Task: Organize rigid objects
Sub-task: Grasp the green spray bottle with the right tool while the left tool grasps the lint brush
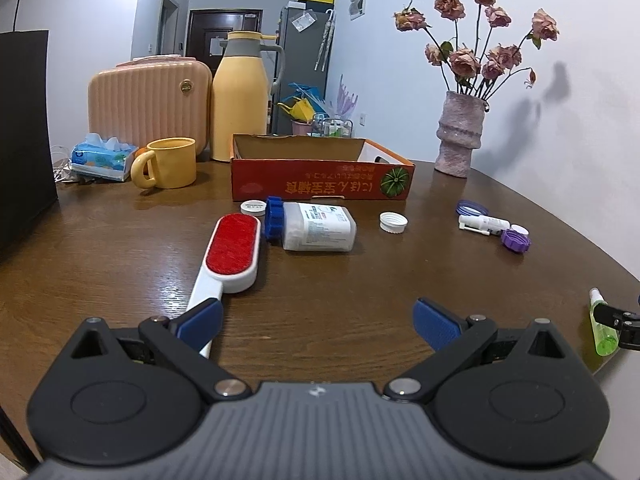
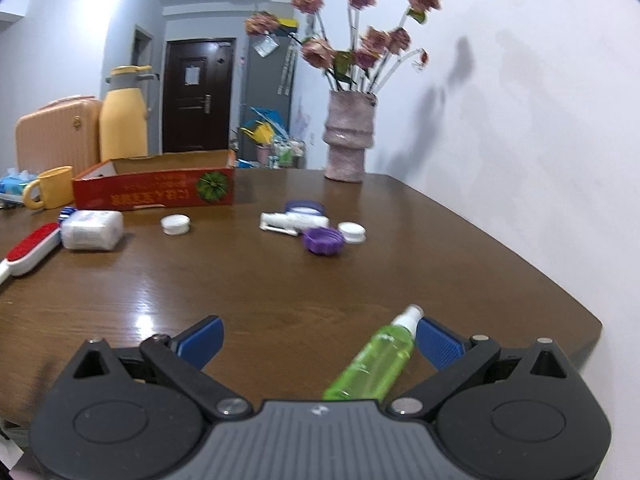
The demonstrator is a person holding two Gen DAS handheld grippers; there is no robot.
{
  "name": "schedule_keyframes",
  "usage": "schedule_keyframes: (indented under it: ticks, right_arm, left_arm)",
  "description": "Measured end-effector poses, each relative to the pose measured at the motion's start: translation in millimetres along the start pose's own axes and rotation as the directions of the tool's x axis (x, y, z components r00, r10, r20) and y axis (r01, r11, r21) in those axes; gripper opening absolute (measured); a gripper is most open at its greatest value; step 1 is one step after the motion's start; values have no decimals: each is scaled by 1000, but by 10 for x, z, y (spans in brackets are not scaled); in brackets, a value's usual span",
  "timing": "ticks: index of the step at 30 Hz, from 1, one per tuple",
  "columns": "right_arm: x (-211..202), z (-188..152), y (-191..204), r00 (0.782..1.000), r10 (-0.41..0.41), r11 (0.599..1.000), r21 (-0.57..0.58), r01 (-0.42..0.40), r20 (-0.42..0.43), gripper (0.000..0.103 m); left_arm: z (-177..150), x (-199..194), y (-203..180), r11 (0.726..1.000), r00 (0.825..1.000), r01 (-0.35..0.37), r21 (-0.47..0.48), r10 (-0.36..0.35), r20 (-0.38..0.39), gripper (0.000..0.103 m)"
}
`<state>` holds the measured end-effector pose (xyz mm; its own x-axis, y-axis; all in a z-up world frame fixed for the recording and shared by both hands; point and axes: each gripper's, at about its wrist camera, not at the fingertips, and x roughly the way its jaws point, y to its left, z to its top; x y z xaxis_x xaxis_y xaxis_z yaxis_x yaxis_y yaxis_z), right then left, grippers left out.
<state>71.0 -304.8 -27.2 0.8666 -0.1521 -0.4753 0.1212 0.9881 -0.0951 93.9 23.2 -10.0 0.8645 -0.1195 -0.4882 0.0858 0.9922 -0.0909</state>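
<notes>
My left gripper is open just above the table; its left finger overlaps the white handle of a red lint brush. Beyond lie a white bottle with a blue cap, two white caps, a white spray tube and a purple cap. My right gripper is open, with a green spray bottle lying between its fingers, close to the right one. A red cardboard tray, seen also in the left wrist view, stands behind them.
A yellow mug, tissue pack, yellow thermos and peach case stand at the back left. A pink vase of dried roses is at the back right. The table edge curves close on the right.
</notes>
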Motion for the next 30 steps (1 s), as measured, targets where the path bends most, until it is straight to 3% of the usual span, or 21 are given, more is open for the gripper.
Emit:
schedule_keyframes:
  ticks: [9, 12, 18, 21, 23, 25, 30]
  right_arm:
    - [271, -167, -211, 997, -37, 998, 52, 41, -73, 102]
    - [383, -217, -288, 994, -36, 996, 79, 44, -105, 96]
    - [555, -276, -399, 990, -26, 991, 123, 43, -140, 79]
    - [566, -266, -415, 992, -26, 991, 128, 43, -127, 62]
    - [574, -261, -415, 992, -32, 990, 129, 48, -119, 43]
    - [579, -259, -411, 993, -32, 991, 126, 46, -110, 31]
    - [568, -265, -393, 996, -24, 993, 112, 34, -87, 30]
  left_arm:
    - [-42, 87, -43, 1000, 1000, 10, 5, -10, -26, 103]
    - [-45, 130, -40, 1000, 999, 10, 2, -10, -35, 103]
    - [-33, 191, -63, 1000, 999, 10, 0, -10, -45, 103]
    - [-22, 218, -82, 1000, 999, 9, 2, -9, -49, 103]
    - [-25, 225, -91, 1000, 999, 11, 2, -11, -51, 103]
    - [-25, 236, -98, 1000, 999, 9, 3, -8, -54, 103]
    - [-23, 260, -81, 1000, 998, 5, -3, -5, -59, 103]
